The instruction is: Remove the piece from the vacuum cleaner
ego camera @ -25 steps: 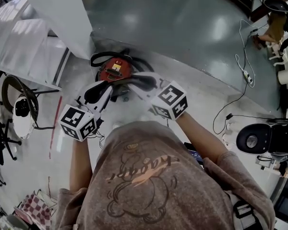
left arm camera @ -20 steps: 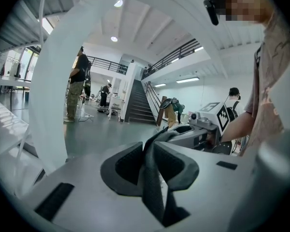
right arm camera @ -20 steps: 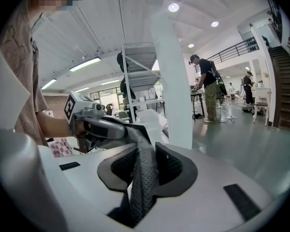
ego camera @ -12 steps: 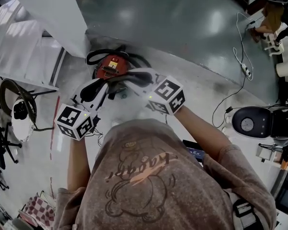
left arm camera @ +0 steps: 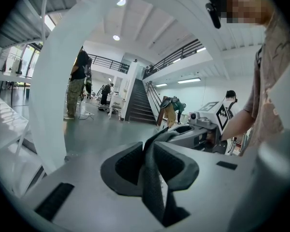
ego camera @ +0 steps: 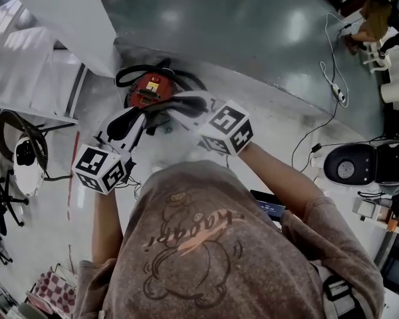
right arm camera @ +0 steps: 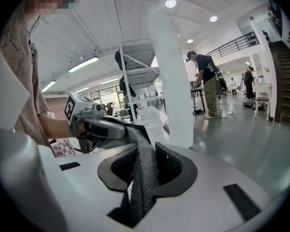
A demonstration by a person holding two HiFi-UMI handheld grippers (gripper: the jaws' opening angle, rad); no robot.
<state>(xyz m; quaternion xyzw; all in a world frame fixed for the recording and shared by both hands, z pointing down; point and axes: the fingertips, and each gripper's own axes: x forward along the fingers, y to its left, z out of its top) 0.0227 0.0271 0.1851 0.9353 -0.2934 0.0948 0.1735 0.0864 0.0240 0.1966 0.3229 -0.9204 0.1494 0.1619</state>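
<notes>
Surface: glossy grey-green floor (ego camera: 253, 32), with a paler strip along its near edge. No worktop in use.

Room: large open hall. White square column (ego camera: 66, 12) at upper left. Dark staircase (left arm camera: 137, 103) with balcony rails at the back. Other people stand at benches in the distance. White power strip (ego camera: 337, 95) and its cable lie on the floor to the right, near a round black appliance (ego camera: 349, 168).

Task item: red canister vacuum cleaner (ego camera: 149, 89) with a black hose (ego camera: 130, 75) curled round it. It sits on the floor at the foot of the column. In the head view it is just beyond both gripper tips.

Left gripper (left arm camera: 159, 139): jaws pressed together, nothing between them. Right gripper (right arm camera: 137, 139): the same. The two tips point at each other and nearly meet. Neither gripper view shows the vacuum.

Writing: the yellow label on the vacuum is too small to read. The brown T-shirt (ego camera: 199, 244) has a bear drawing and script lettering, not legible. Marker cubes show black-and-white square patterns only.
</notes>
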